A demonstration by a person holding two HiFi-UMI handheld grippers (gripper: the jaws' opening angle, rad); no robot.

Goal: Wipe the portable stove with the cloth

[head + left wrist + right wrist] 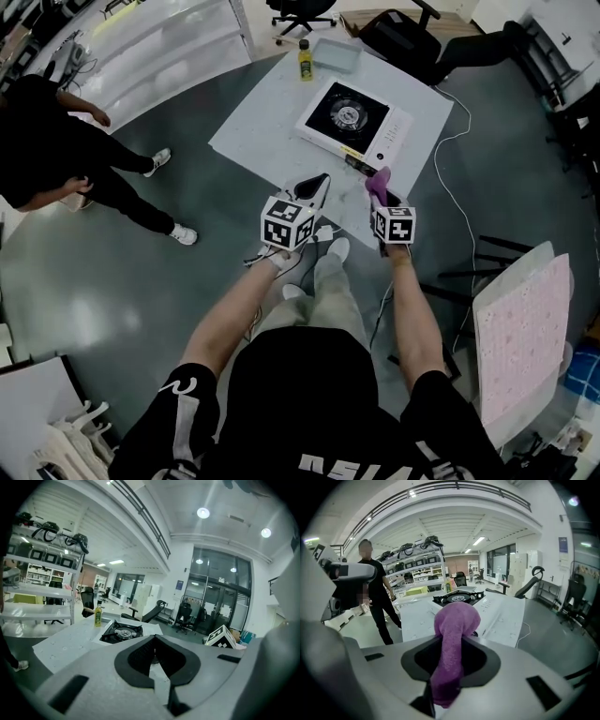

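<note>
The portable stove (354, 122) is white with a black burner and sits on a white table (262, 122) ahead of me; it also appears in the left gripper view (123, 632) and the right gripper view (458, 597). My right gripper (381, 187) is shut on a purple cloth (454, 620), which bulges out past the jaw tips. It hovers at the table's near edge, just short of the stove. My left gripper (315, 187) is held beside it, its jaws closed together (154, 639) with nothing between them.
A yellow oil bottle (305, 60) and a pale tray (336, 54) stand at the table's far end. A person in black (56, 159) stands on the floor to the left. A black chair (412, 37) lies beyond the table. A cable (450, 187) trails off to the right.
</note>
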